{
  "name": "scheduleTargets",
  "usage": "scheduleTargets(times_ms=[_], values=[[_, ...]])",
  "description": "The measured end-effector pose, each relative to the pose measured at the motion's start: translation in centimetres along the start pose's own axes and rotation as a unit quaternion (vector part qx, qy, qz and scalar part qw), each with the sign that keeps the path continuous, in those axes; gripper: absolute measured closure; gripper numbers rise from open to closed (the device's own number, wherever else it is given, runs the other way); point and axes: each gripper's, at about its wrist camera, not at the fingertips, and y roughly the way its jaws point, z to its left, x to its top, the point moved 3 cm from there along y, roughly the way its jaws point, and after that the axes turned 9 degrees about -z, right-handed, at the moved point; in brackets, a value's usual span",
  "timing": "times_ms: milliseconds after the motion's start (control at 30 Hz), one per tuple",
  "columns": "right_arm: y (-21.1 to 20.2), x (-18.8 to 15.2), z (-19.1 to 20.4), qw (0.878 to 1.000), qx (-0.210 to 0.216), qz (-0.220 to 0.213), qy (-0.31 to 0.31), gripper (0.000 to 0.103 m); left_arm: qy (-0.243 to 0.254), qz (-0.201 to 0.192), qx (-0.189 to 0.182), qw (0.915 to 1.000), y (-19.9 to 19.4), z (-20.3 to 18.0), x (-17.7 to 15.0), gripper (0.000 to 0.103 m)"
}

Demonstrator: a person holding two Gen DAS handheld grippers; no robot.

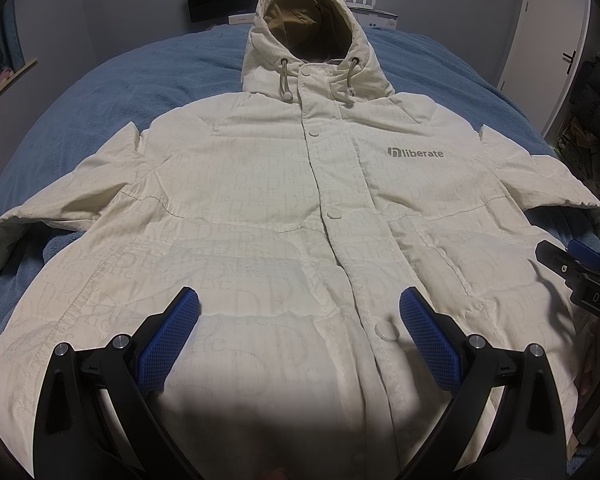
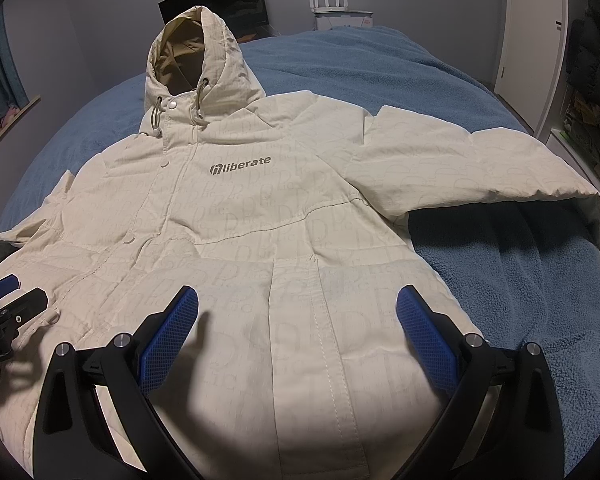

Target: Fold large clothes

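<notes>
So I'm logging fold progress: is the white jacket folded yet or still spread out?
Spread out. The white jacket lies flat, front up, on the blue blanket, both sleeves out sideways, hood up top; no fold shows.

- The room is dim and bluish; the light seems to come from above and behind me, brightest on the white jacket.
- My own soft, dark shadow pools on the jacket's near hem between my fingers, in both wrist views.
- The sleeve casts a deep shadow on the blue blanket.
- Fisheye bending curves the bed edge and walls; the corners fall to black vignette.
- The centre is sharp: the "liberate" print reads clearly. The far wall looks grainy.
</notes>
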Motion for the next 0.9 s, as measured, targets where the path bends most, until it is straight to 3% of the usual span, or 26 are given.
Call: scheduleTargets(times_ms=[567, 667, 800, 900], values=[[-1.0, 0.9, -1.2, 0.999, 0.01, -0.012, 0.041, 0.007, -0.002, -0.002, 0.0, 1.0, -0.1, 0.0, 0.0, 0.006], [-2.1, 1.9, -1.6, 0.998, 0.015, -0.013, 0.056, 0.007, -0.007, 0.02, -0.019, 0.9996, 0.4, 0.1, 0.3, 0.006], [-5.3, 5.2, -4.1, 0.995, -0.029, -0.052, 0.081, 0.007, 0.013, 0.071, -0.037, 0.9967, 0.3, -0.7, 0.6, 0.006], [-6.5, 8.0, -6.6, 0.992, -0.063, -0.062, 0.089, 0.007, 0.031, 0.056, -0.029, 0.9975, -1.7, -0.6, 3.6, 0.006]])
